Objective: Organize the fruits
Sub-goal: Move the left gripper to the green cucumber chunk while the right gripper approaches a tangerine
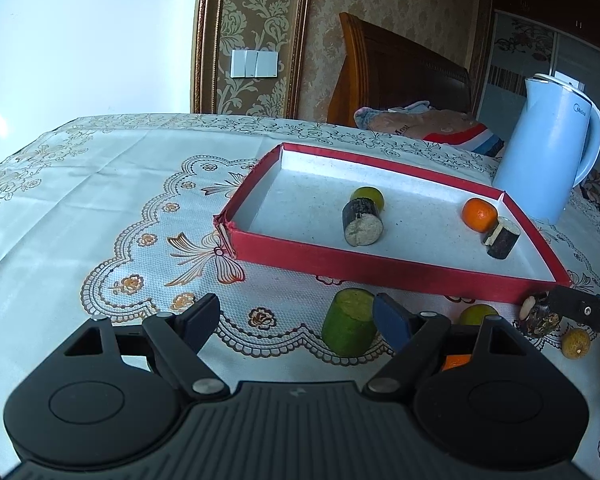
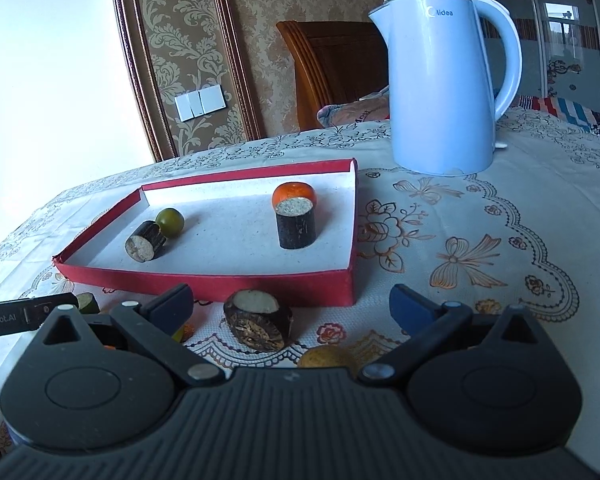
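Observation:
A red-walled tray [image 1: 380, 268] [image 2: 204, 282] lies on the table. In it are a green round fruit [image 1: 370, 197] [image 2: 170, 220], a dark cane piece lying flat [image 1: 362, 224] [image 2: 145, 241], an orange [image 1: 478, 214] [image 2: 294, 193] and a second dark cane piece [image 1: 502, 237] [image 2: 297, 226]. My left gripper [image 1: 300, 320] is open and empty, with a green cane piece [image 1: 350, 322] just by its right finger. My right gripper [image 2: 292, 306] is open and empty, with a dark brown nut-like fruit [image 2: 258, 324] [image 1: 538, 316] between its fingers, untouched.
A pale blue kettle [image 1: 548, 152] [image 2: 444, 80] stands behind the tray's right end. Loose on the cloth in front of the tray lie a green-yellow fruit [image 1: 476, 314], a small yellow fruit [image 1: 576, 343] [image 2: 328, 356] and an orange piece [image 1: 456, 362]. A wooden headboard [image 1: 400, 68] stands beyond the table.

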A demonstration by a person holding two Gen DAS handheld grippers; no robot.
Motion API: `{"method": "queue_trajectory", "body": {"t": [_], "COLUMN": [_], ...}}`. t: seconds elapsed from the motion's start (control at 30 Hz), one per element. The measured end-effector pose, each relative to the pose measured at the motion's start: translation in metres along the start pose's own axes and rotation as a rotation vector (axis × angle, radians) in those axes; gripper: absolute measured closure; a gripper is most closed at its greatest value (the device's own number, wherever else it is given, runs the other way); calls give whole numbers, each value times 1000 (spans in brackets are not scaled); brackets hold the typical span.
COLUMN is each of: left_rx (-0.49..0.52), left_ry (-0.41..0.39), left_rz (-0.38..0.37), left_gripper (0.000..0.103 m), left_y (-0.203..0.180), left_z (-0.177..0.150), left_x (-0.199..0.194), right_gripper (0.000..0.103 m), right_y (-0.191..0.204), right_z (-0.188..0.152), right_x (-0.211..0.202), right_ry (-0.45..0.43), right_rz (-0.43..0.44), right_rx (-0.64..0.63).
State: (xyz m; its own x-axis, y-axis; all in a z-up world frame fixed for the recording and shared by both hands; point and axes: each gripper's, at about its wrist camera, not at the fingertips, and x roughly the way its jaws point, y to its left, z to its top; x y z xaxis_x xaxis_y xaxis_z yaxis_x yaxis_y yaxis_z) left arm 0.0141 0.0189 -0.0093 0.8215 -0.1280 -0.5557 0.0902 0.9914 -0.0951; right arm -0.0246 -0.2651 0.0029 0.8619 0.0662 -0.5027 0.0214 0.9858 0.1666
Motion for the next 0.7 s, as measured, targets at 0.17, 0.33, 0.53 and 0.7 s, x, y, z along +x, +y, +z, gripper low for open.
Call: {"method": "queue_trajectory", "body": {"t": [0.17,0.33,0.53,0.7], "left_rx": [47,68,68,72], "left_ry": [8,13,4,0], "left_rz": [21,34,62,70], "left_gripper": [13,10,3,1], "left_y": [-7,-9,-7,-6], "left_z": [-2,-3,-3,-2], "left_x": [3,5,5,7], "right_gripper": [0,0,0,0], "right_y": [0,1,2,6], "right_z": [-1,-1,-1,-3], "right_x": [1,1,1,1], "right_ry": [6,10,11,25], "right_rz": [-2,1,1,36], "right_rx": [-5,-10,-14,-41]}}
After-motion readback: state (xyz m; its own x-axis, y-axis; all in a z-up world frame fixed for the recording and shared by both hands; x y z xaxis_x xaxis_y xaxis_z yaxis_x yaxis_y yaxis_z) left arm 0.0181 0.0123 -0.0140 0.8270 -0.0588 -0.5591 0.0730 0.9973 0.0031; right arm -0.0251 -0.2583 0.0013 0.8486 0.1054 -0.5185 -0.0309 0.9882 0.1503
